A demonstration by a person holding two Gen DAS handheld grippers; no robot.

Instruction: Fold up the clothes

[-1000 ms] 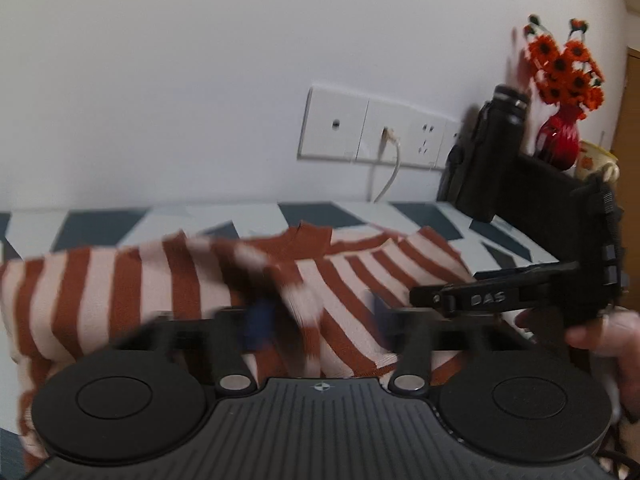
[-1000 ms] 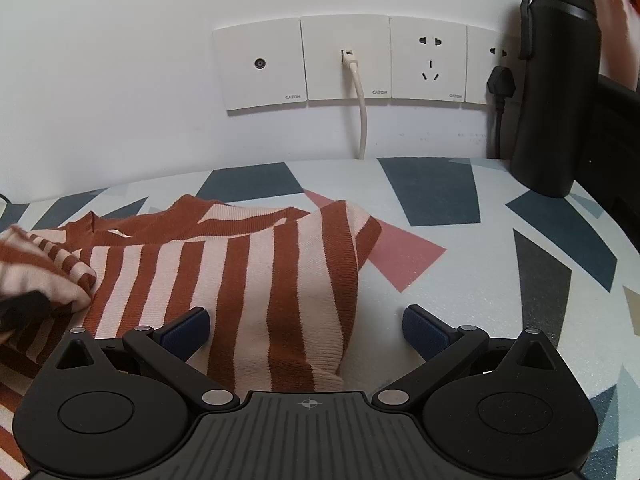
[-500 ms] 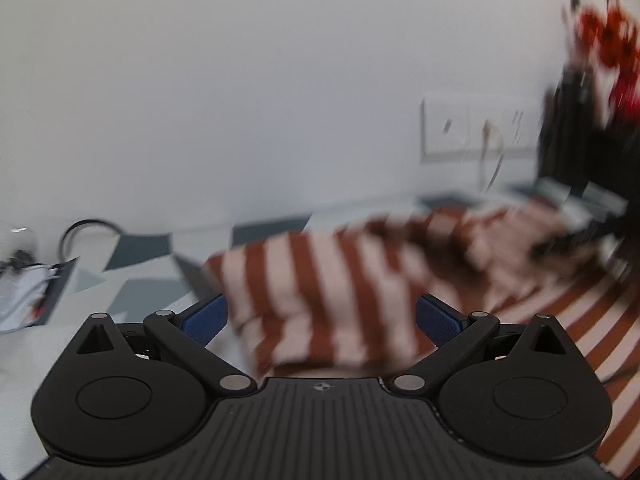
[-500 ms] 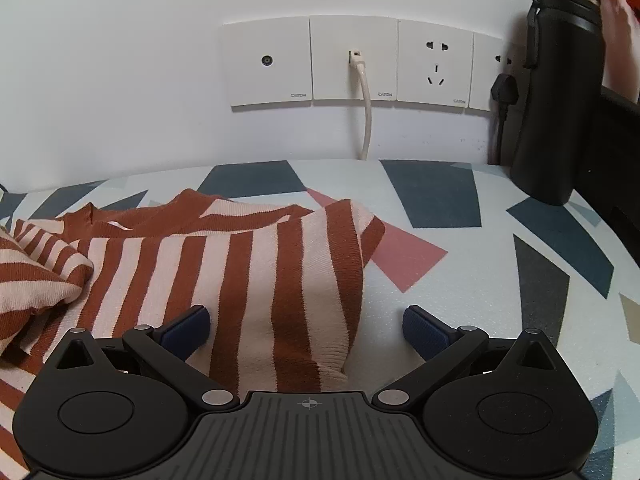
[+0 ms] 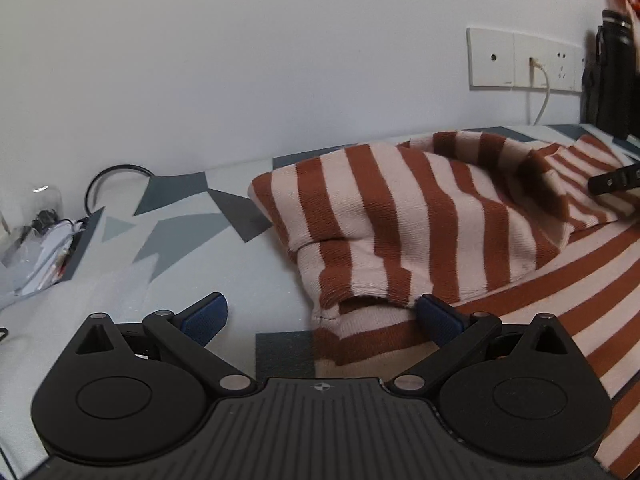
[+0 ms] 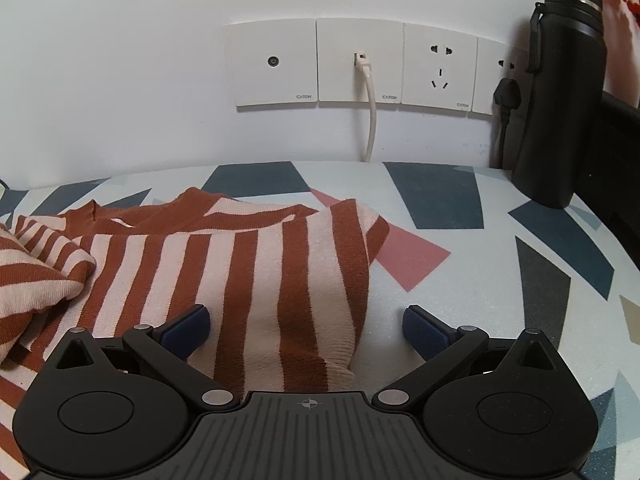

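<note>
The striped sweater (image 5: 400, 216) lay spread on the patterned counter (image 5: 180, 240), one sleeve folded across its body. The left tool (image 5: 322, 316) had just been opening and stood wide, its right pad beside the sleeve cuff, gripping nothing. The right tool (image 6: 306, 326) also stood open, straddling the sweater's edge below the wall sockets (image 6: 360, 64), a black bottle (image 6: 560, 92) to its right.

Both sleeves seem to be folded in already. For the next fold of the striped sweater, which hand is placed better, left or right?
Probably the right. The right gripper has open jaws around the striped sweater edge, cloth between them. The left gripper has just opened; the sleeve cuff lies between its jaws toward one side, ungripped.
</note>
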